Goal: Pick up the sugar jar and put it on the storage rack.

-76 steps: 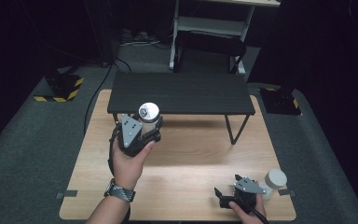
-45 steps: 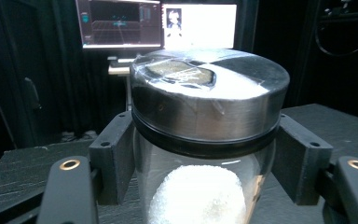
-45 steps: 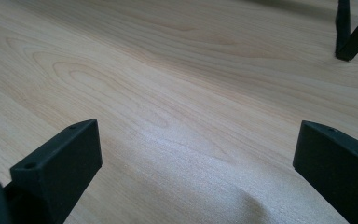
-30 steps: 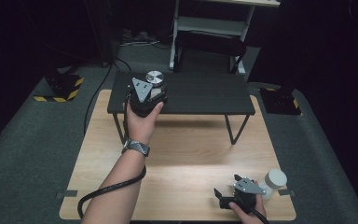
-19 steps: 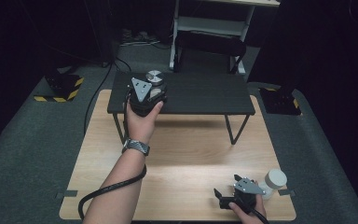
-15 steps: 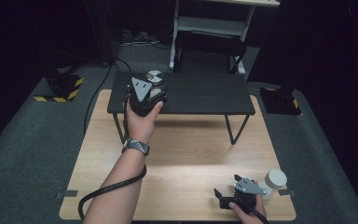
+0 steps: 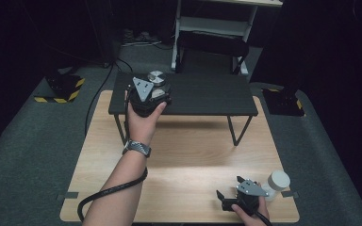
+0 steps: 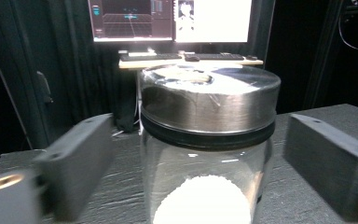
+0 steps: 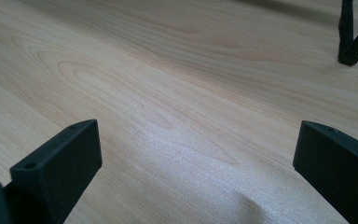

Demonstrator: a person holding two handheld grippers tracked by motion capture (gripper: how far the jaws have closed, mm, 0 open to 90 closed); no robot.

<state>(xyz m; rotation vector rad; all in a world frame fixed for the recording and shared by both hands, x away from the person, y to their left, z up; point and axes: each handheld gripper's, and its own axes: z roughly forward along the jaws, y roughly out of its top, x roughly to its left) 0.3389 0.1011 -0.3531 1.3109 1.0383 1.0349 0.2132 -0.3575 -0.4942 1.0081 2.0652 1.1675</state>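
A glass jar [image 7: 155, 77] with a metal lid and white grains inside stands on the left end of the black low shelf [image 7: 207, 94]. In the left gripper view the jar [image 8: 208, 140] sits between the two black fingers [image 8: 77, 163], with a gap on each side. My left gripper [image 7: 154, 88] is open around it, held from behind by a hand. My right gripper [image 7: 228, 187] rests low over the wooden table [image 7: 188, 155] at the front right, open, with only bare wood [image 9: 196, 154] between its jaws.
A white round container [image 7: 277, 183] stands just right of the right gripper at the table's front edge. The shelf's black legs [image 9: 352, 42] rise ahead of that gripper. A cable [image 7: 103, 195] trails from the left arm. Dark floor surrounds the table.
The left gripper carried the jar from over the wooden table up to the shelf's left end. Its jaws now stand apart from the jar. The right gripper has stayed put.
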